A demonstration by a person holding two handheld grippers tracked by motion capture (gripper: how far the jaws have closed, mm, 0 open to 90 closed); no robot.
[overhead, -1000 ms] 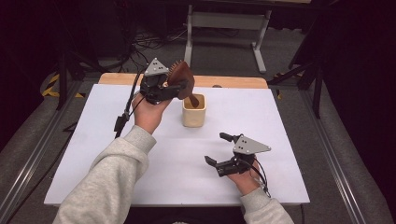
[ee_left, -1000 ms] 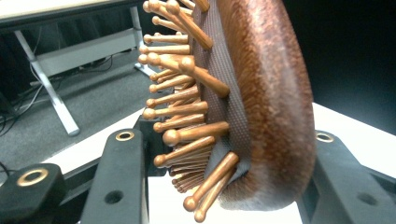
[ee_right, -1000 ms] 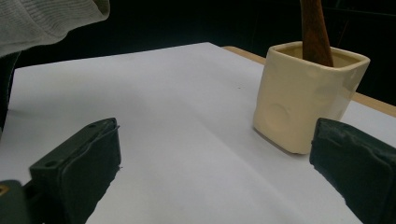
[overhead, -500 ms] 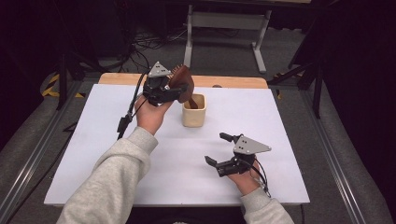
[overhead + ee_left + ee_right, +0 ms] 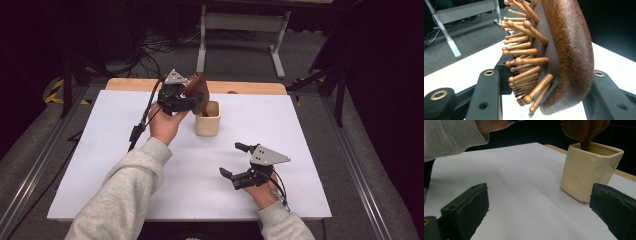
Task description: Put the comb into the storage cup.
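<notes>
Wooden hairbrush clamped head-up in the left hand-held gripper, handle dipping into the cream cup to stand upright, right hand-held gripper waiting, jaws apart.

Brown brush, cream cup, white table

The hairbrush was reddish-brown with copper-toned wooden pins on a dark woven pad; the cup was plain pale cream; the table white; the sleeve light grey; gripper jaws black.
</notes>
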